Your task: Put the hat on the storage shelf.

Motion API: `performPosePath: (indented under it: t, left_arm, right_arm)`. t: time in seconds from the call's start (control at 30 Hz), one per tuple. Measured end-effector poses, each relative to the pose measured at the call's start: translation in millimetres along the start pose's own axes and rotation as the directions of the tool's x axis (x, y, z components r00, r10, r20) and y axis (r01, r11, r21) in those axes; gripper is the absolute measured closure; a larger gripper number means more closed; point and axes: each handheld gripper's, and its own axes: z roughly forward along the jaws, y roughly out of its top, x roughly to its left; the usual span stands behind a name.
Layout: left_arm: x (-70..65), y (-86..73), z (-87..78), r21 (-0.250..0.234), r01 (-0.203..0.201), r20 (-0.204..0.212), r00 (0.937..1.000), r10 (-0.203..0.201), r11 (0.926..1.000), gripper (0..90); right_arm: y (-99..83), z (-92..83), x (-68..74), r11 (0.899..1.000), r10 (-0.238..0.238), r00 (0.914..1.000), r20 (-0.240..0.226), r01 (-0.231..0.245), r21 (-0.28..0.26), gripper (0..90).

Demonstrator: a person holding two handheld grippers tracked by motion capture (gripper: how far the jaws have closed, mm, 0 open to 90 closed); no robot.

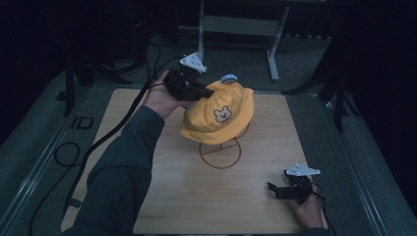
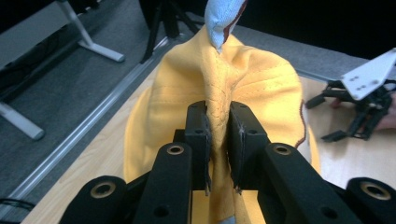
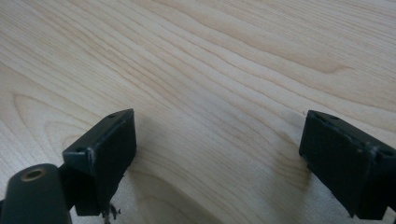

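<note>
Yellow hat [image 1: 219,110] sits on wire stand [image 1: 220,152] mid-worktop [image 1: 162,196]. Left gripper [image 2: 218,140] jaws nearly closed, pinching a crown fold. Right gripper [image 1: 281,191] idle, jaws wide, empty. Advice: settle the hat squarely, then release gently.

The high view was dim and slightly soft; the surroundings beyond the tabletop [image 1: 246,196] sank into near black, and only the wood and the yellow hat [image 1: 219,110] caught light. The two gripper views were much brighter. Soft shadows lay under the right gripper's jaws on the wood. The nearest jaw parts were slightly blurred.
</note>
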Motion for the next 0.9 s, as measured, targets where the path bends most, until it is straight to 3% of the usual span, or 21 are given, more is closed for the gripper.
performPosePath:
  t: [0.33, 0.47, 0.57, 0.9]
  left_arm:
    - [-3.2, 5.5, 21.0, -0.01, 0.011, -0.025, 0.9996, -0.011, 0.9999, 76.6]
    - [-5.0, 7.5, 26.3, -0.016, 0.008, -0.036, 0.9993, -0.008, 0.9998, 75.7]
    - [-7.1, 6.9, 30.6, -0.047, 0.005, -0.06, 0.9982, -0.008, 0.9989, 75.0]
    - [-14.5, 5.1, 43.2, -0.048, -0.018, -0.08, 0.9967, 0.014, 0.9987, 71.0]
  right_arm:
    - [0.0, 0.0, 0.0, 1.0, -0.002, 1.0, -0.001, 0.002, 0.0, 10.9]
    - [0.0, 0.0, 0.0, 1.0, -0.003, 1.0, -0.002, 0.003, 0.0, 10.8]
    - [0.0, 0.0, 0.0, 1.0, -0.003, 1.0, -0.002, 0.003, 0.0, 10.9]
    - [0.0, 0.0, 0.0, 1.0, -0.003, 1.0, -0.002, 0.003, 0.0, 10.9]
